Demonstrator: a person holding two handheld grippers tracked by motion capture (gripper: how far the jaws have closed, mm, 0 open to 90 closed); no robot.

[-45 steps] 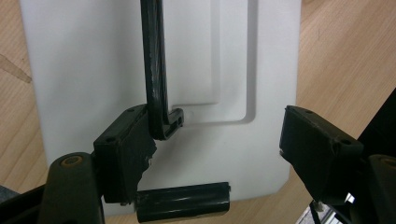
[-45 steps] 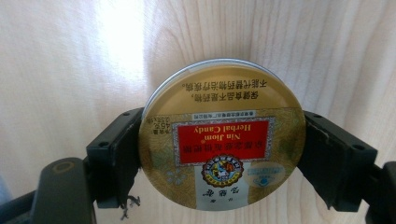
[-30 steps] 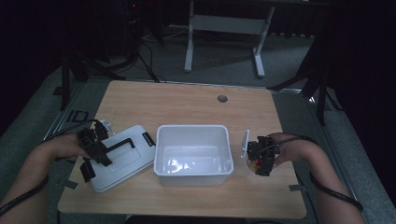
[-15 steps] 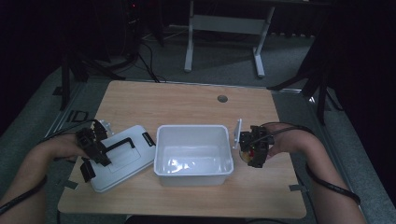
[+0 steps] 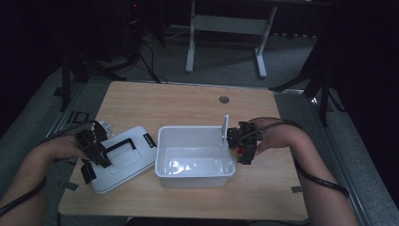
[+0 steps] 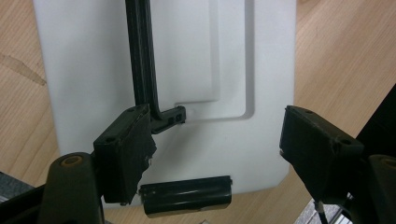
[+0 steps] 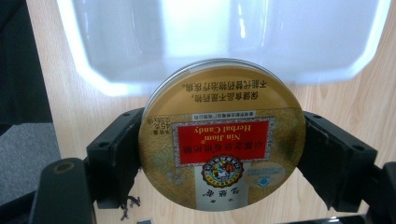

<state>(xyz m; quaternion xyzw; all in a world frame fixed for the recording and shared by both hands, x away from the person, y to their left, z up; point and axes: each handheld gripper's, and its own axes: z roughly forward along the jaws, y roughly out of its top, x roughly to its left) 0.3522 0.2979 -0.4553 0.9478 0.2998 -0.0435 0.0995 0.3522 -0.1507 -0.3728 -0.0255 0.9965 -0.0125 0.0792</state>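
— Two grippers in play. The right gripper (image 5: 241, 147) is clamped on a round gold candy tin (image 7: 222, 135), pads pressing its rim on both sides, and it hangs at the right wall of the white bin (image 5: 162, 160), which sits mid-worktop toward the near edge.

— And the other one?

— The left gripper (image 6: 212, 144) stands over the white lid (image 5: 136, 172) lying near the worktop's left edge. Its jaws are apart and press on nothing; the lid's black handle (image 6: 142, 60) runs just past one pad, whether touching I cannot tell.

— What does the step want, in your judgement?

— Placing the tin in the bin, I would say. It should clear the rim fully before lowering, stay level, and be set on the bin floor rather than dropped. The jaws should open only once the tin rests there.

— Risks?

— Catching the bin wall and shoving it toward the lid.
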